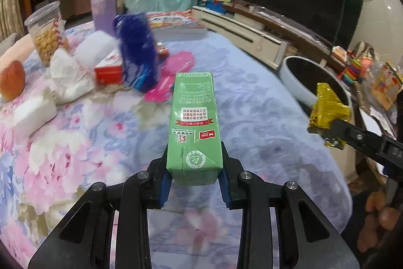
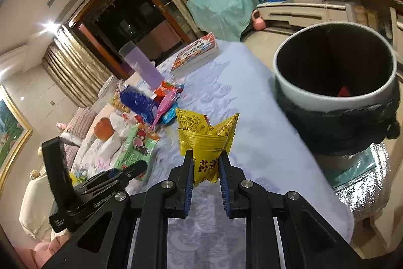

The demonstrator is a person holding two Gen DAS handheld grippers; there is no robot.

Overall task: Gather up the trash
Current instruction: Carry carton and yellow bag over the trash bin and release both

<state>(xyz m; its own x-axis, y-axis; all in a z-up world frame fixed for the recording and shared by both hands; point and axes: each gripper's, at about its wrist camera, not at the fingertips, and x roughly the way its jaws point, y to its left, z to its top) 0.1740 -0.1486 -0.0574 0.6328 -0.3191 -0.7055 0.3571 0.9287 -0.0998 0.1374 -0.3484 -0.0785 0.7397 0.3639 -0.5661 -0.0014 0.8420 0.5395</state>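
Left wrist view: my left gripper point(image 1: 194, 168) is clamped on the green carton point(image 1: 193, 122) at its near end, blue pads point(image 1: 166, 183) against both side walls, carton pointing forward above the floral tablecloth point(image 1: 252, 97). I judge it a stiff, light drink box, probably empty; its flat walls suit this grip, though hard squeezing could crush them. Farther left on the table: blue bag point(image 1: 137, 52), red box point(image 1: 108, 69), pink wrapper point(image 1: 173, 75), white tissues point(image 1: 68, 75), clear cup of snacks point(image 1: 47, 34), purple tumbler point(image 1: 103, 1). At the right edge, the yellow wrapper point(image 1: 327, 110) sits in the other tool, near the trash bin point(image 1: 292, 75). Right wrist view: my right gripper point(image 2: 206, 168) is closed on the yellow wrapper point(image 2: 204, 135) at its lower, bunched end, the crinkled top fanning out above the fingers. I judge it thin, soft, slick foil, weighing almost nothing; holding the gathered part looks safest, since a single layer could slip out. The trash bin point(image 2: 302, 97), black-lined, stands just beyond the table edge, ahead to the right, with something red inside. The green carton point(image 2: 131, 155) shows at lower left beside my left gripper point(image 2: 141, 167).
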